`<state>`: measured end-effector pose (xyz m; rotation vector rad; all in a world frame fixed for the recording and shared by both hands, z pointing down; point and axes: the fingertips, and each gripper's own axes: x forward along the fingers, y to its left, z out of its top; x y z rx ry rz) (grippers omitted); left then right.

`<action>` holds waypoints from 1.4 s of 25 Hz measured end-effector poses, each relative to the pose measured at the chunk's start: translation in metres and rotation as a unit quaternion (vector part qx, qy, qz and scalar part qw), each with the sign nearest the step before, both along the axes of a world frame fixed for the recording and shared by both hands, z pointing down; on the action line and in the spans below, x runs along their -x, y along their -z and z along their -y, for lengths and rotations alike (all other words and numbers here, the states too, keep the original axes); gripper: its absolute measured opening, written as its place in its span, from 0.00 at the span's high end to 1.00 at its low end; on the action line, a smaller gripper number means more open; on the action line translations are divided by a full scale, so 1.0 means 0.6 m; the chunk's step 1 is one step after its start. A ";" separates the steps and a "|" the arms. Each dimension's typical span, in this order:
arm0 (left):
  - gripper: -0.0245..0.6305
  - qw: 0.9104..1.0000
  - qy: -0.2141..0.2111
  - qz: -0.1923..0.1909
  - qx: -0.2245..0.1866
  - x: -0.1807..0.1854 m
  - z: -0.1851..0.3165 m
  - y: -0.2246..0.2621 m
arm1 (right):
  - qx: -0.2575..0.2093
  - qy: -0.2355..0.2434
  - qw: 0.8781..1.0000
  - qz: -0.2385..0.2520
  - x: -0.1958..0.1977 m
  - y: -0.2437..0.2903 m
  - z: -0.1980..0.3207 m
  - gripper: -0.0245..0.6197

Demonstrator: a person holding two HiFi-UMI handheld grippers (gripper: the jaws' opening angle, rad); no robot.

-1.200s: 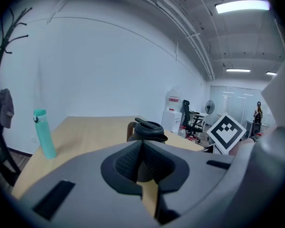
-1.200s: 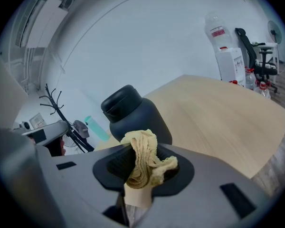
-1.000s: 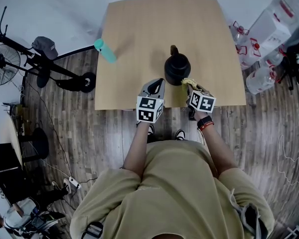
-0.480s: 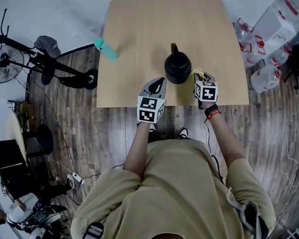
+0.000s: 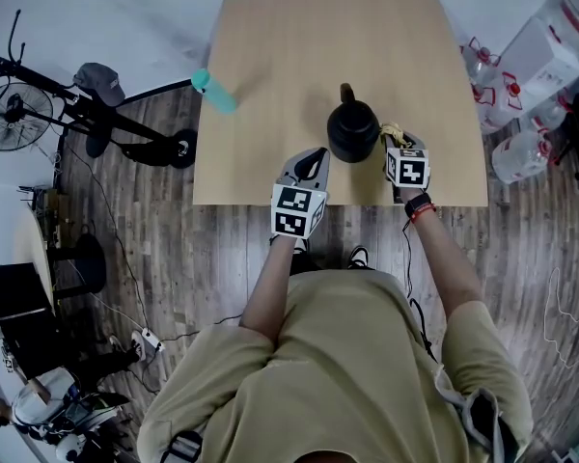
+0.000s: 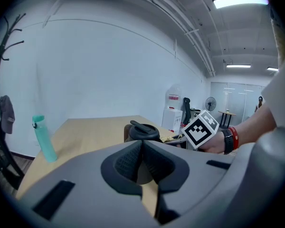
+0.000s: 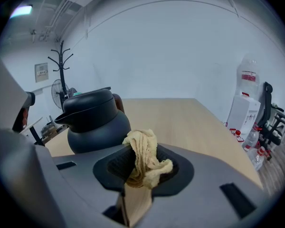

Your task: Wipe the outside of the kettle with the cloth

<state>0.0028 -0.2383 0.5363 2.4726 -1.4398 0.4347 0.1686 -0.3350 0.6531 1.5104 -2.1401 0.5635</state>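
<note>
Pale wooden table (image 5: 309,37) on a dark plank floor (image 5: 222,249), against a white wall, seen from above the person's head. A black kettle (image 5: 352,133) stands upright near the table's front edge, right of centre, with its handle toward the far side.

The left gripper (image 5: 316,154) is over the front edge of the table, near the kettle's left side but apart from it. Its own view shows the two ribbed jaws pressed together with nothing between them.

The right gripper (image 5: 396,143) is just beside the kettle's right side. Its jaws are clamped on a bunched yellow cloth (image 7: 143,152), which sticks up out of the grip in soft folds. In the right gripper view the kettle fills the left of the picture, close by the cloth. Whether the cloth touches the kettle's wall cannot be told.

A teal bottle (image 5: 215,92) stands at the table's left edge, well apart from the kettle. Large water jugs (image 5: 550,46) sit on the floor to the right, and a fan (image 5: 5,123) stands to the left.
</note>
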 end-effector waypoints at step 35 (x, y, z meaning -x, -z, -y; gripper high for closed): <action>0.93 0.999 0.035 -0.025 0.015 0.273 0.056 -0.008 | 0.139 -0.231 0.856 0.442 0.354 -0.066 -0.040 0.79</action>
